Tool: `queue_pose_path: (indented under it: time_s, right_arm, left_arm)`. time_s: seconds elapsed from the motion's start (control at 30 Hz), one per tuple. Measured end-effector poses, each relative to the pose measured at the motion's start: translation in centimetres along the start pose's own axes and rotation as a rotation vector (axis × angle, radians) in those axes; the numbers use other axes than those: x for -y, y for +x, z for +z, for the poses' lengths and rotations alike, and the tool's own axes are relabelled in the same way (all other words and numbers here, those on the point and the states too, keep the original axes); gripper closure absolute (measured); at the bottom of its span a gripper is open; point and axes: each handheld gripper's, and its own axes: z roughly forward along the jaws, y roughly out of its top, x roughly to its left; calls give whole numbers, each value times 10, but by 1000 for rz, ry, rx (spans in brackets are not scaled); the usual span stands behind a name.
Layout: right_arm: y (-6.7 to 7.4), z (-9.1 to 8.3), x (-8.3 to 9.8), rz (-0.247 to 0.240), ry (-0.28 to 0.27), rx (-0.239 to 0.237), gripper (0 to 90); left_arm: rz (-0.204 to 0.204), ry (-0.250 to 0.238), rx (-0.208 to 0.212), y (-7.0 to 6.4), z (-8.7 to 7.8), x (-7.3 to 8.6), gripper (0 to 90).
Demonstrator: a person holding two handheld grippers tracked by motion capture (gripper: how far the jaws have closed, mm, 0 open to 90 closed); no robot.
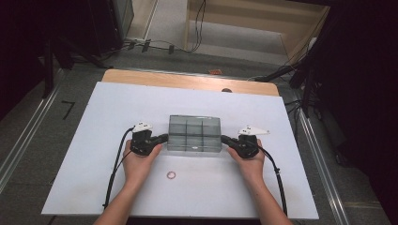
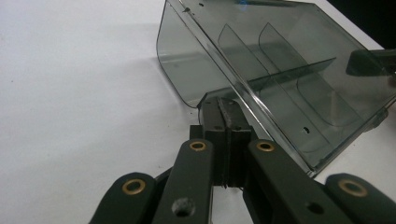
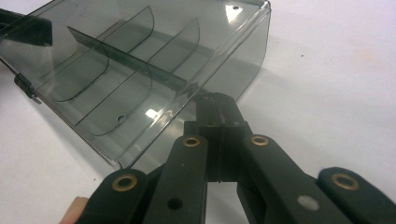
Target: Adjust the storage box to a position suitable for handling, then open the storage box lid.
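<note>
A smoky clear plastic box [image 1: 195, 134] with inner dividers stands in the middle of the white table [image 1: 94, 154]. My left gripper [image 1: 165, 137] is shut, its tips against the box's left end. My right gripper [image 1: 224, 138] is shut too, with its tips against the right end. In the left gripper view the closed jaws [image 2: 223, 105] meet the lower edge of the box's curved end wall [image 2: 187, 60]. The right gripper view has the closed jaws [image 3: 217, 100] touching the opposite end wall [image 3: 243, 65]. Nothing lies between either pair of jaws.
A small pinkish ring [image 1: 171, 175] lies on the table in front of the box, between my forearms. The table's wooden far edge [image 1: 187, 80] borders a floor with cables. Dark stands rise at both sides.
</note>
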Motion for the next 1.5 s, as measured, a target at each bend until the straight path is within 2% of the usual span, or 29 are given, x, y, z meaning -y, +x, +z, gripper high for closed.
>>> queue_pose_path:
  time_s: [0.13,0.27,0.3,0.37,0.43,0.53,0.67,0.8,0.93,1.0,1.03,1.1,1.17,1.27,1.3,1.37,1.4,1.47,1.5]
  right_arm:
    - [0,-1,0,-9,1,-12,879]
    - [2,-7,3,-8,-14,-7,866]
    - [1,-8,4,-6,-22,-8,791]
    - [1,-12,4,13,-36,-16,766]
    - [3,-17,5,8,-50,-18,743]
    - [5,-26,4,2,-73,-24,628]
    - [10,-35,-2,10,-93,-31,414]
    - [18,-40,-7,-14,-111,-69,274]
    - [30,-40,-12,-25,-111,-112,80]
    - [35,-38,-15,-36,-103,-149,16]
    - [38,-38,-16,-35,-104,-162,4]
    - [45,-38,-18,-46,-109,-172,4]
    - [50,-37,-19,-50,-112,-199,4]
    - [57,-34,-19,-58,-102,-208,23]
    - [59,-33,-19,-68,-95,-193,54]
    - [65,-30,-18,-92,-77,-127,144]
    - [68,-29,-18,-83,-71,-112,195]
    - [71,-25,-16,-74,-63,-116,326]
    - [72,-24,-16,-79,-65,-136,385]
  left_arm:
    - [8,-17,-2,-1,-2,1,899]
    - [49,-26,-17,-4,-9,0,893]
    - [53,-36,-16,-4,-12,0,885]
    - [59,-50,-19,-2,-17,-1,795]
    - [66,-66,-8,-2,-23,-1,779]
    - [96,-61,-8,-1,-29,-1,757]
    - [92,-72,21,0,-35,-2,626]
    - [116,-93,59,-5,-42,-2,467]
    - [133,-88,104,-9,-46,-2,209]
    - [133,-72,114,-9,-47,-1,45]
    - [136,-69,124,-9,-47,0,6]
    - [135,-74,139,-8,-48,1,0]
    - [142,-80,132,-8,-48,1,0]
    - [140,-86,137,-9,-50,1,0]
    - [150,-82,138,-9,-50,1,0]
    - [152,-82,147,-10,-50,2,0]
    - [156,-83,147,-10,-49,2,0]
    - [161,-80,147,-11,-48,3,0]
    - [164,-78,148,-12,-48,4,0]
